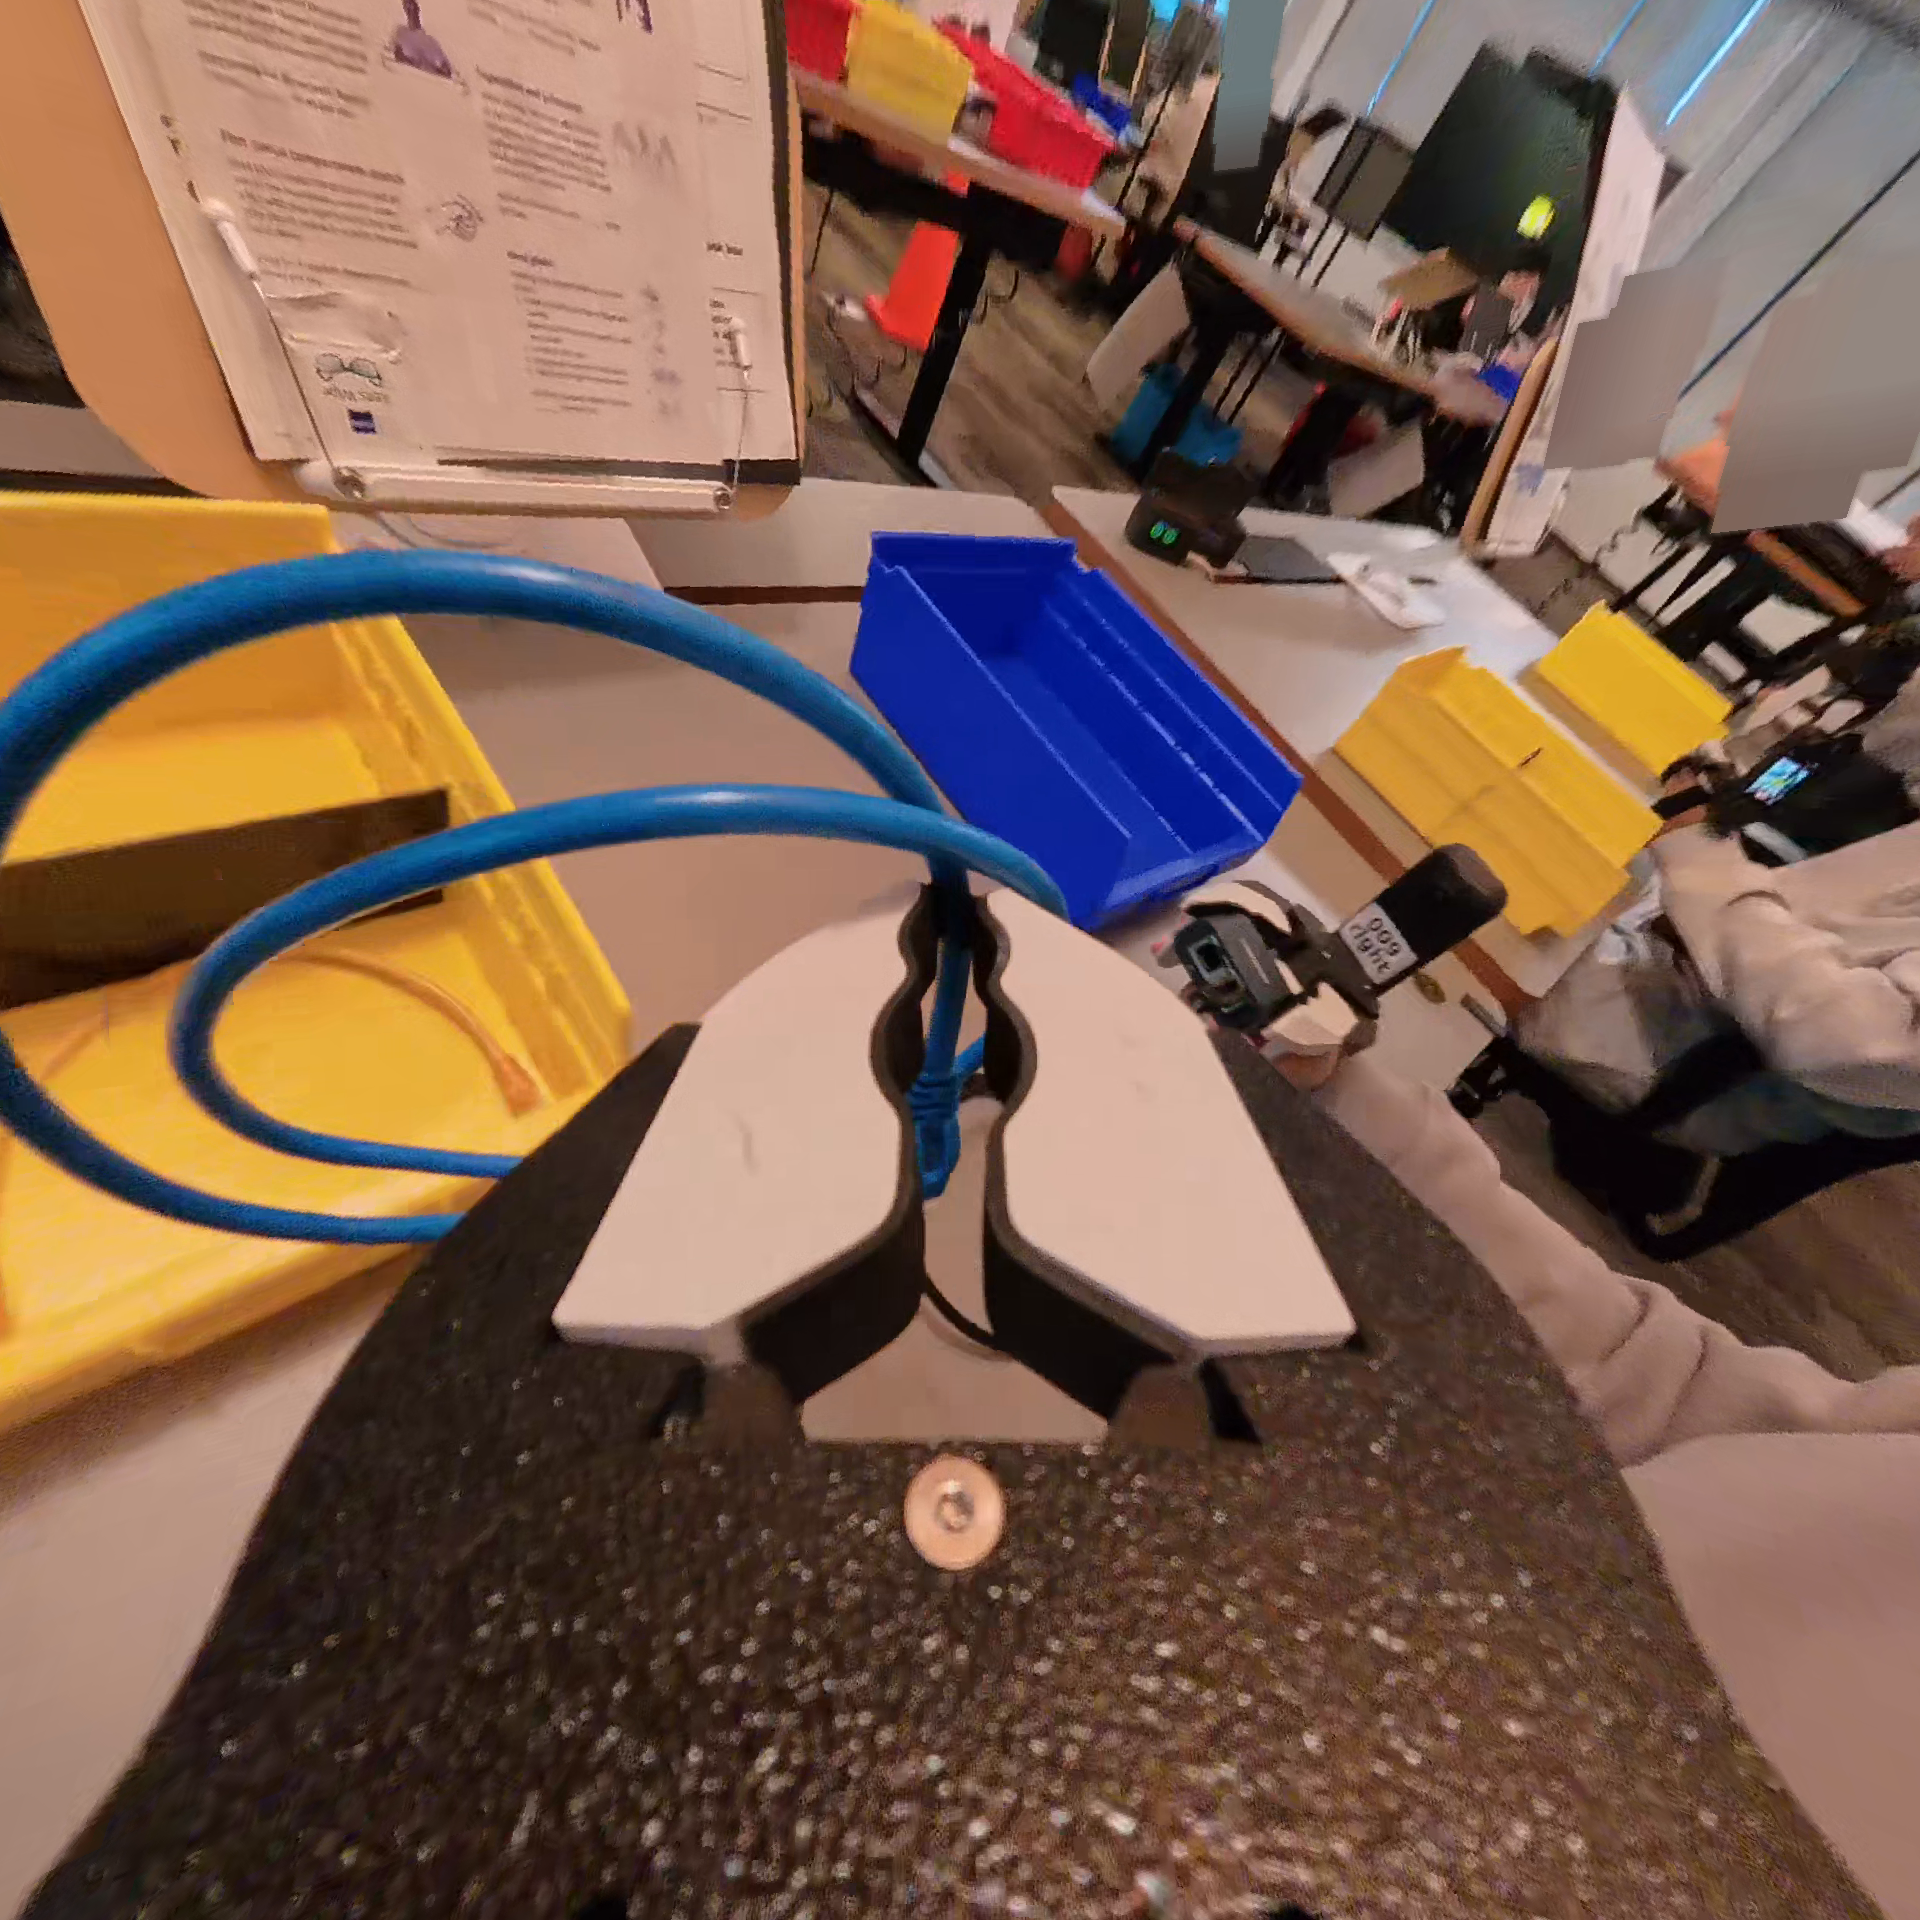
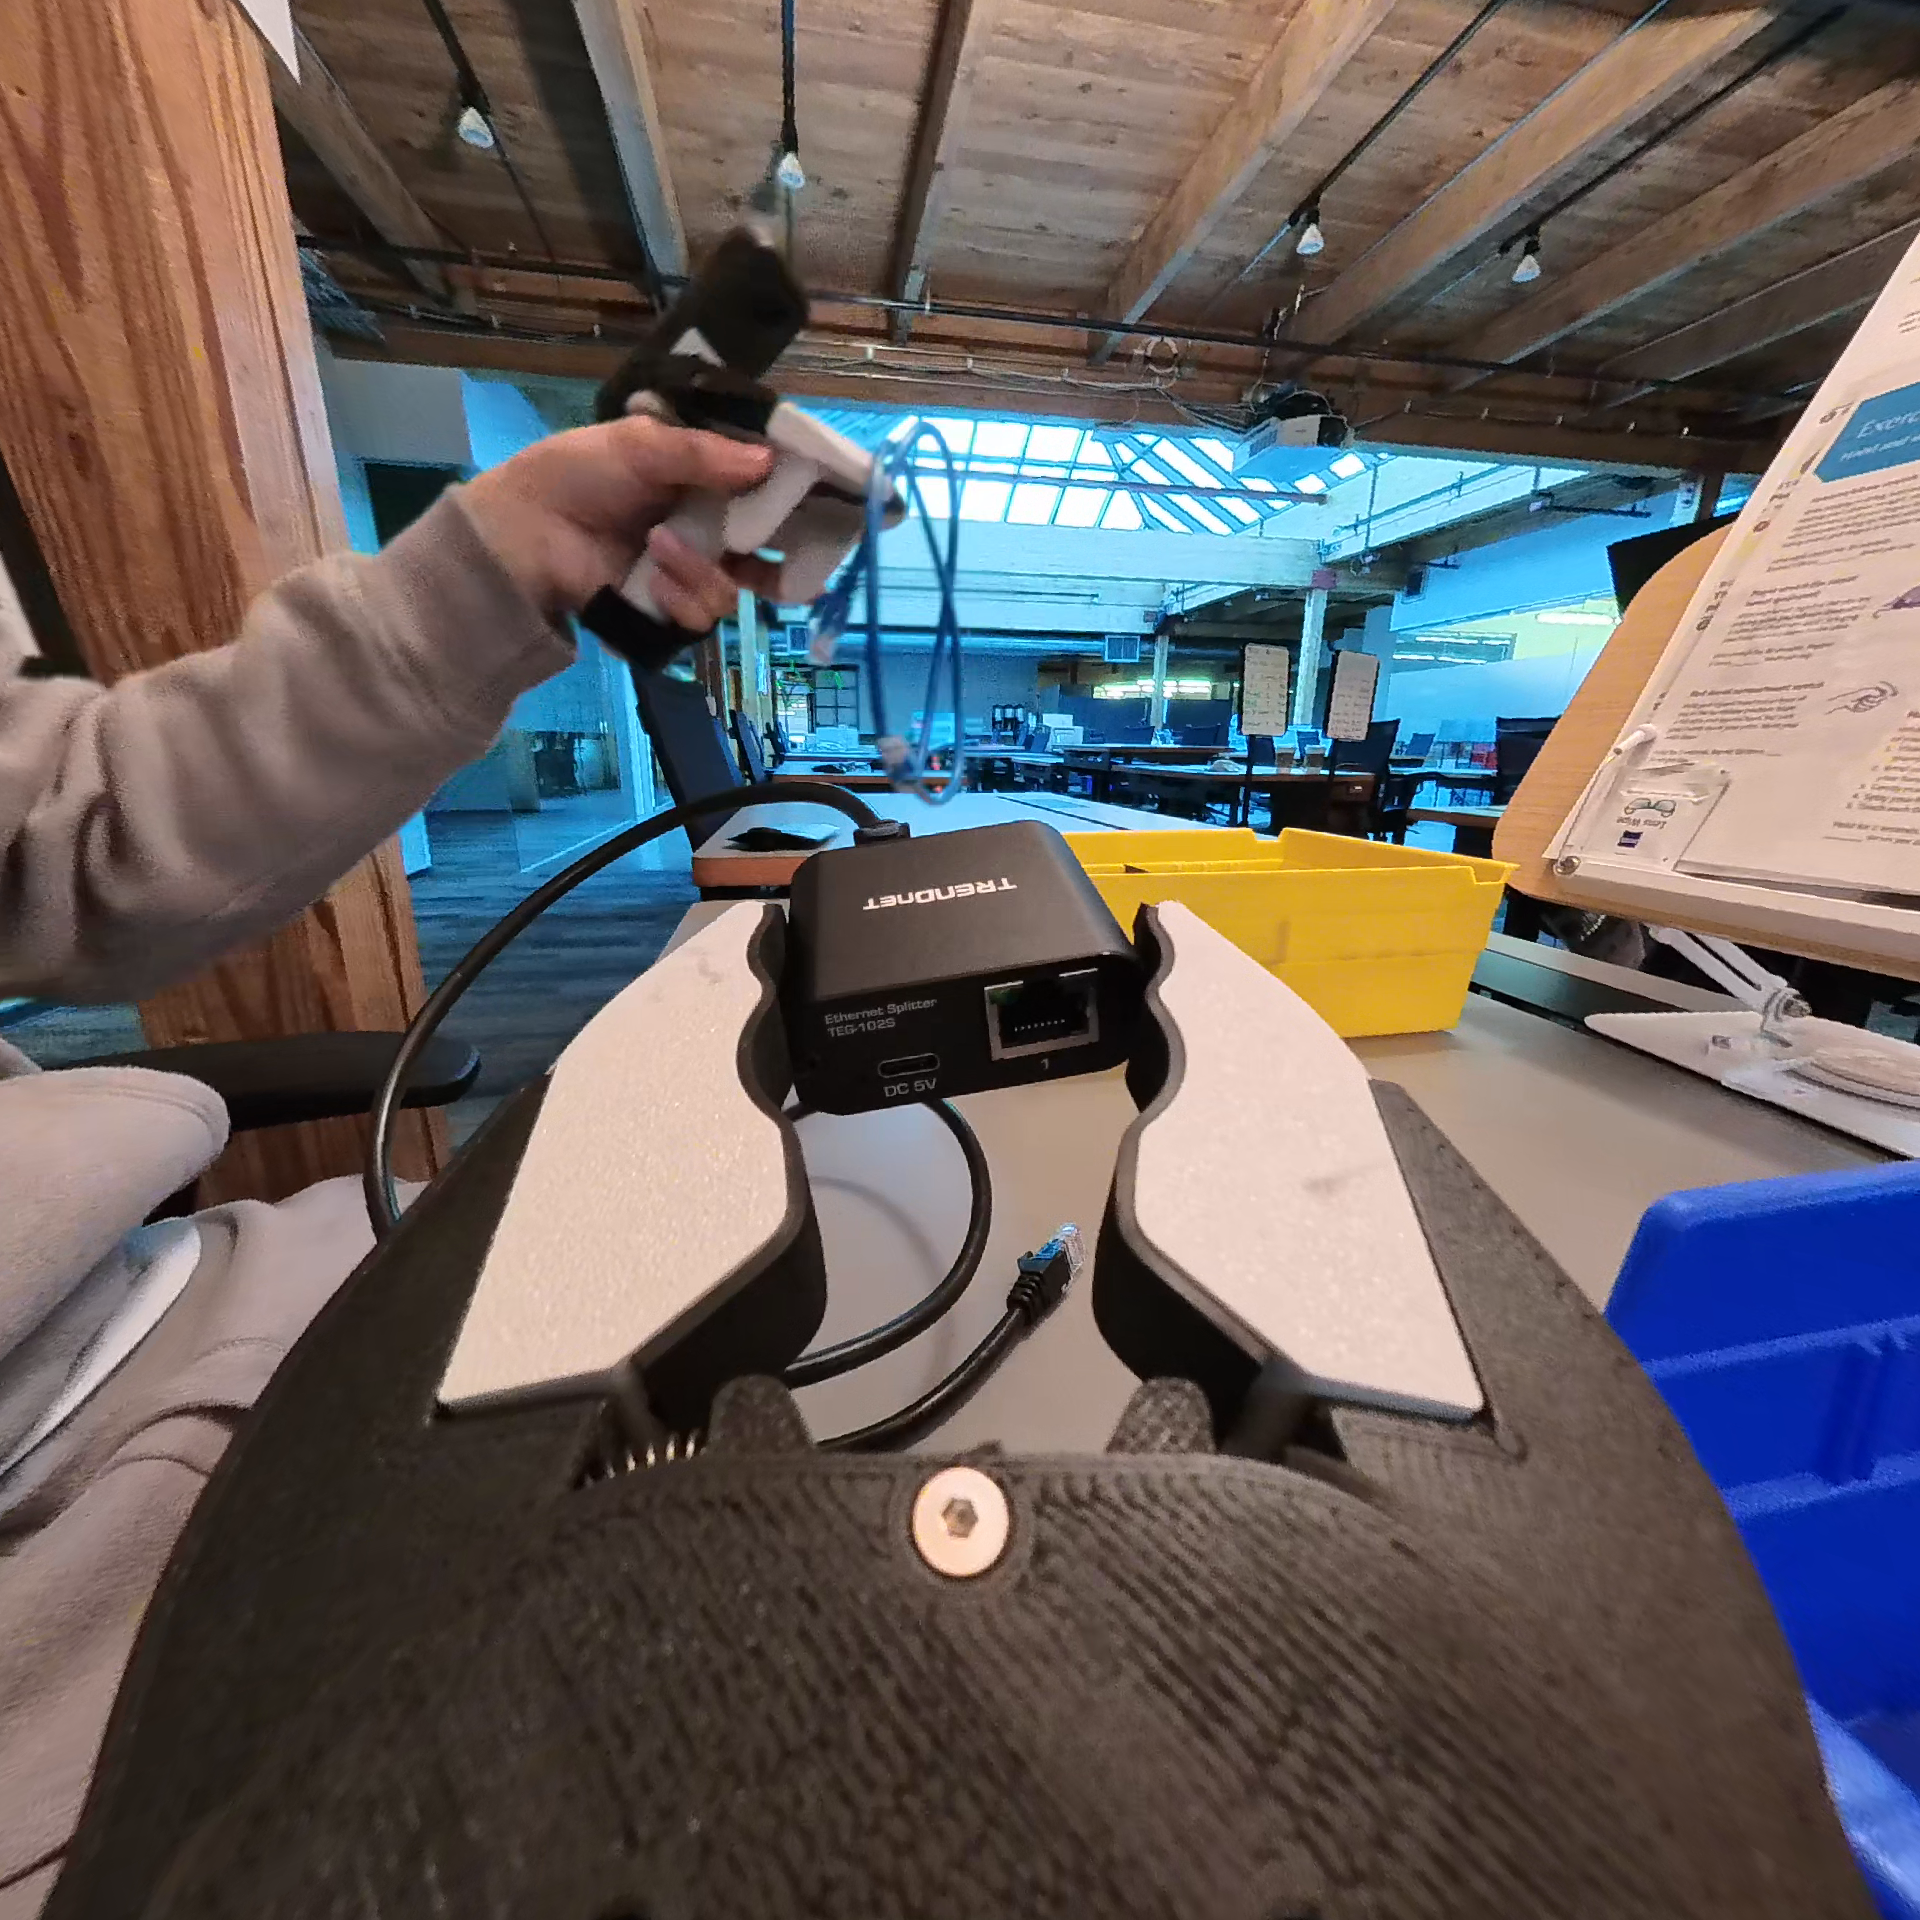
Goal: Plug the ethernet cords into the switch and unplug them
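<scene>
The worktop carries a yellow bin at the back and a blue bin to the right, with a stand of printed sheets beside them.

The switch — a small black box with a fixed black lead trailing off its rear — sits lifted between the fingers of the right tool, which is clamped on its two sides, the open port facing the camera. It looks light and rigid, with smooth walls that could slip or twist under a push, so a hold across the flanks, clear of the port, seems right. The lead's own black plug lies loose on the worktop below.

The blue ethernet cord hangs in springy loops from the left tool, which is raised well apart from the switch and pinched together on the cord just behind its plug boot. The cord is light and limp, so its loops will likely tug the plug off line — gripping close to the boot gives the stiffest handle. The plug's latch tab is probably fragile, though it is too small to make out here.
</scene>
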Tool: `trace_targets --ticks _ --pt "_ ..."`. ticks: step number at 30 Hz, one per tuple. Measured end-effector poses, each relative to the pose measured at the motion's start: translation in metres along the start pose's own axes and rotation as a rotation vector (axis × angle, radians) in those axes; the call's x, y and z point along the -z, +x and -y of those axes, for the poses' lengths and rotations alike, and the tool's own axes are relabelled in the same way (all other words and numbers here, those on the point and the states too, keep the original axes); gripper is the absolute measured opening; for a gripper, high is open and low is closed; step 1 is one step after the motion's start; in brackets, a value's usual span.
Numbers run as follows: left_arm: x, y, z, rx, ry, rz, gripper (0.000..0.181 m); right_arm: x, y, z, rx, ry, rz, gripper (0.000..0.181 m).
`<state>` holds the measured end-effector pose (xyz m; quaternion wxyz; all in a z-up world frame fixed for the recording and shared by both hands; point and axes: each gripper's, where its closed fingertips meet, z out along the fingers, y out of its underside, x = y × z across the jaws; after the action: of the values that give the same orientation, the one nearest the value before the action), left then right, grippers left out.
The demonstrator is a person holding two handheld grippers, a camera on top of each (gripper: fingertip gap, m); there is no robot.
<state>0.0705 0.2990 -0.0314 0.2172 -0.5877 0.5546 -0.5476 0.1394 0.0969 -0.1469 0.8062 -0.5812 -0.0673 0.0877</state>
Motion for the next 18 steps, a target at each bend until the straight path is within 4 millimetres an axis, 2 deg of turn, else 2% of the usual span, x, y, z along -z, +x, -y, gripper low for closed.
trace_targets --ticks 3,4,7,10,13,16,18 --pt "0.007 0.020 -0.034 0.088 0.062 -0.041 0.005 0.001 -0.001 0.001 -0.005 0.004 0.009 0.064" --pt "0.006 0.022 -0.045 0.117 0.076 -0.035 0.005 0.001 -0.001 0.001 -0.004 0.004 0.014 0.064" --pt "0.000 0.006 -0.080 0.184 0.105 0.068 0.005 0.000 -0.003 -0.001 -0.003 -0.006 0.024 0.064" --pt "-0.016 -0.021 -0.104 0.278 0.114 0.137 0.006 0.000 -0.003 -0.001 -0.010 -0.006 0.031 0.064" --pt "-0.032 -0.061 -0.121 0.318 0.108 0.251 0.006 0.000 -0.004 0.000 -0.011 -0.002 0.040 0.064" --pt "-0.043 -0.100 -0.136 0.265 0.063 0.377 0.011 0.000 -0.004 -0.001 -0.013 -0.008 0.044 0.064" --pt "-0.047 -0.120 -0.146 0.226 0.012 0.434 0.018 0.000 -0.004 -0.001 -0.016 -0.008 0.045 0.064"
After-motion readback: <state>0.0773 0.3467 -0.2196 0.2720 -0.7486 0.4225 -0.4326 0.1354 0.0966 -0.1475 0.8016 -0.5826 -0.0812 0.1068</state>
